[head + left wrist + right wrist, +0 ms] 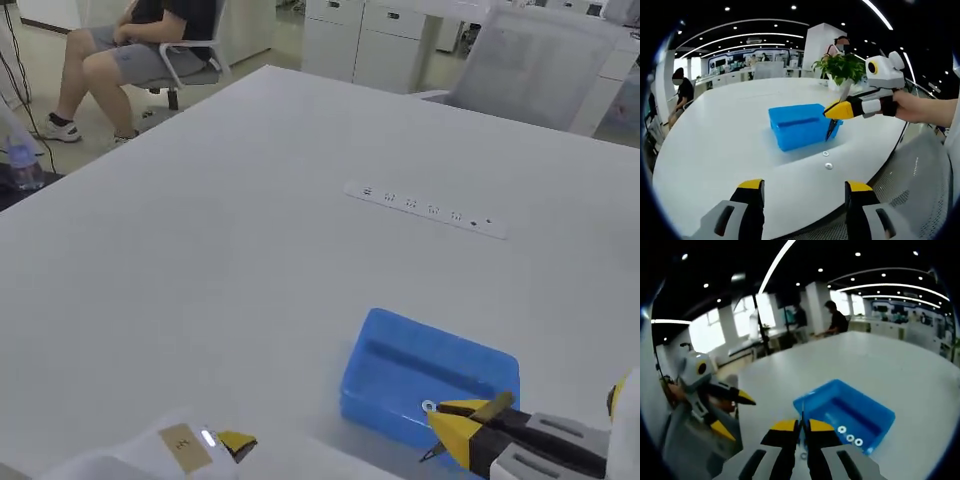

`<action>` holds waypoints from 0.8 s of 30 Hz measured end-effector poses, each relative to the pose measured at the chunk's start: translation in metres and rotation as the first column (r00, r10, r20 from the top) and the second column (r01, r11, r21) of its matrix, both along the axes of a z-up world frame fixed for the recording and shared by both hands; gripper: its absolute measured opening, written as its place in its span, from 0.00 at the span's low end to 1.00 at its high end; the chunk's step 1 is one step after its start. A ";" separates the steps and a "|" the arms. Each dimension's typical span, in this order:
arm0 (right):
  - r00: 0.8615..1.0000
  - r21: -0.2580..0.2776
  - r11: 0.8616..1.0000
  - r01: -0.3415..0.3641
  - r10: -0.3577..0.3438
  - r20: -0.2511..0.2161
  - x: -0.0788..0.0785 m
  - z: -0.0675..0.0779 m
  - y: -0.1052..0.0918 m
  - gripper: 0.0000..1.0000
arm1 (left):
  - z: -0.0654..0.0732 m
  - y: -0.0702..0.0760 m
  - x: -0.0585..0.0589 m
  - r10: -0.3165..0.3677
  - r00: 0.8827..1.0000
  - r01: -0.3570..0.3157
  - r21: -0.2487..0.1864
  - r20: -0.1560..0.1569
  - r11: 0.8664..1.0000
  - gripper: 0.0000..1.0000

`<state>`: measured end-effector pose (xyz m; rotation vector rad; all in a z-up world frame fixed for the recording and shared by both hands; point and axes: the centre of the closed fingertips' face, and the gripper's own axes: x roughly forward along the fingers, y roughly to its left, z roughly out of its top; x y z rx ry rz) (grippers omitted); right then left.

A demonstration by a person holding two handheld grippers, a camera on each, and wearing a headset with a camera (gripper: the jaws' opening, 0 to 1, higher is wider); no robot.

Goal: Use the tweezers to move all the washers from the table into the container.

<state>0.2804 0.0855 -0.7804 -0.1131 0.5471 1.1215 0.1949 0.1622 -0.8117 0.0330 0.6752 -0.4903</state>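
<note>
our right claw (801, 426) is clamped on the tweezers (831, 131), its jaws pressed together around the handle. the thin tips point down just beside the near wall of the blue container (800, 135), which sits right ahead of the claw. we cannot tell whether the tips carry a washer at this moment. our left claw (805, 195) hangs with its jaws spread wide and nothing between them, off to the right claw's left and apart from the work. three washers (850, 437) lie in a row on the container floor, just ahead of the right claw and a little to its right. two loose washers (828, 165) lie on the white counter (715, 150), close below the tweezer tips and just outside the container's near wall, so we judge the task partly done with at least these two left. the washers look like small flat metal rings: light, stiff and slick. they lie flush on a smooth counter, so they will likely skid if pushed from the side. we judge the best hold is across the ring's band, with one tip through the hole and one outside the rim. the tweezers look springy, so the claw's squeeze should be steady, or the ring may pop out on the way over the wall.
</note>
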 end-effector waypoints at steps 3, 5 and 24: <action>1.000 -0.015 1.000 -0.010 0.010 -0.021 -0.004 -0.010 0.000 0.03 | -0.006 0.001 -0.004 0.000 0.999 0.001 0.018 -0.037 1.000 0.65; 1.000 -0.014 1.000 -0.011 0.010 -0.029 -0.005 -0.013 0.000 0.03 | -0.004 0.002 -0.003 0.005 1.000 -0.004 0.016 -0.025 1.000 0.67; 0.998 -0.105 0.993 -0.060 0.061 0.008 -0.014 -0.033 0.004 0.04 | 0.002 0.001 -0.001 0.015 1.000 -0.015 0.007 -0.004 1.000 0.67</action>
